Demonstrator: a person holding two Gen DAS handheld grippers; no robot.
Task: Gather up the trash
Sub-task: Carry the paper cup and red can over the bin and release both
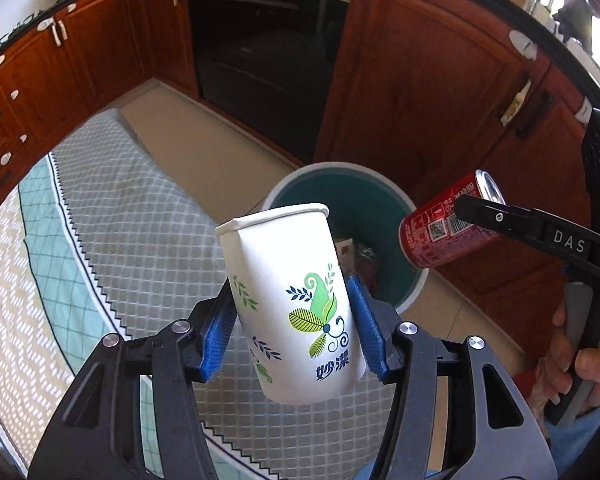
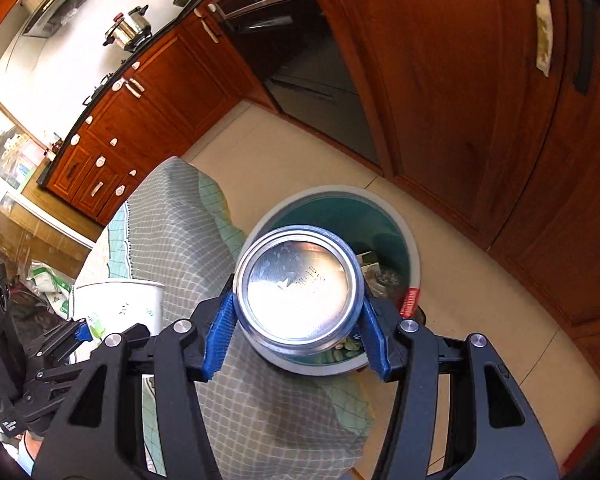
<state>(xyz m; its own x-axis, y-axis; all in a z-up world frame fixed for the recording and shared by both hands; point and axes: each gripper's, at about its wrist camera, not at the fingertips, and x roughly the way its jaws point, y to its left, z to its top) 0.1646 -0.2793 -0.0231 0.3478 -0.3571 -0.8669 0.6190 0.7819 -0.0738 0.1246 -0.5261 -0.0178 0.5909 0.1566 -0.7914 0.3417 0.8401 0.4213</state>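
As both grippers hang above the floor bin, findings run from the largest item down.

Cabinets (image 1: pixel 420 80): red-brown wood, closed, behind the bin.
Tablecloth (image 1: pixel 100 220): grey-green check, draped over a table edge just beside the bin.
Bin (image 1: pixel 410 206): round, teal inside with a pale rim, standing on the floor; wrappers already lie in the bottom.
Paper cup (image 1: pixel 292 304): white with a leaf print, tilted, held in the air short of the bin mouth. Judged very light and soft-walled; the seam side already looks flattened, so it should be held at mid-body with light pressure.
Can (image 2: pixel 298 294): red drink can, held with one end toward the right camera, over the bin opening. Judged light, stiffer than the cup, smooth and liable to slip; the side wall is the right place to hold.
Left gripper (image 1: pixel 292 332): jaws about half open, blue pads against the cup's sides.
Right gripper (image 2: pixel 296 332): jaws about half open, clamped on the can's wall.
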